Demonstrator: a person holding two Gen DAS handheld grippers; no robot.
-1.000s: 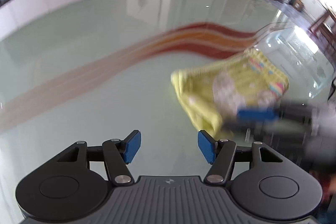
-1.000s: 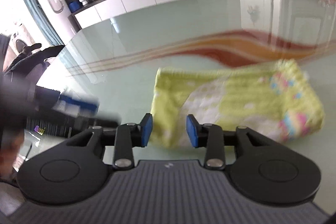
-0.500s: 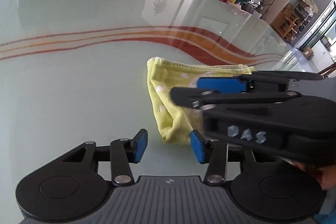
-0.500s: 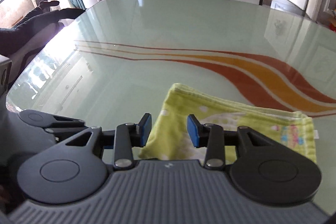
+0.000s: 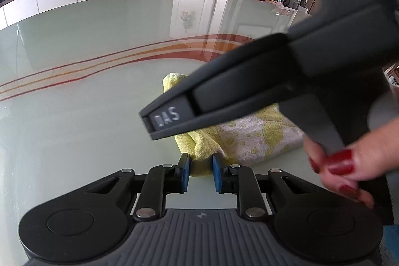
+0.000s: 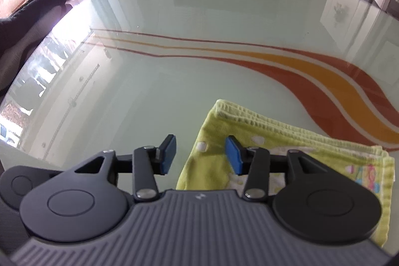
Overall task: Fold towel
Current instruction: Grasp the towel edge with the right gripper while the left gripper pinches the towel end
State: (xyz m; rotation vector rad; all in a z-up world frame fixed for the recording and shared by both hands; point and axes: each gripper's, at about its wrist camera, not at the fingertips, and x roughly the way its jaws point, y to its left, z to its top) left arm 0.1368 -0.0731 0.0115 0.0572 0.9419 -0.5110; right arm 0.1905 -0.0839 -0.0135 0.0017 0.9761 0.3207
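Moved: we closed in on the towel point(image 5: 249, 138)
Left gripper point(image 5: 201, 172): narrow, towel corner between the pads
Right gripper point(image 6: 200, 156): wide, over the towel's left edge

The left gripper point(image 5: 201, 172) points forward with its blue pads a narrow gap apart. The right gripper point(image 6: 200, 156) crosses above and ahead of those fingers, its own jaws spread wide. The right hand point(image 5: 349, 163), nails painted red, wraps its handle, right of the left fingers.
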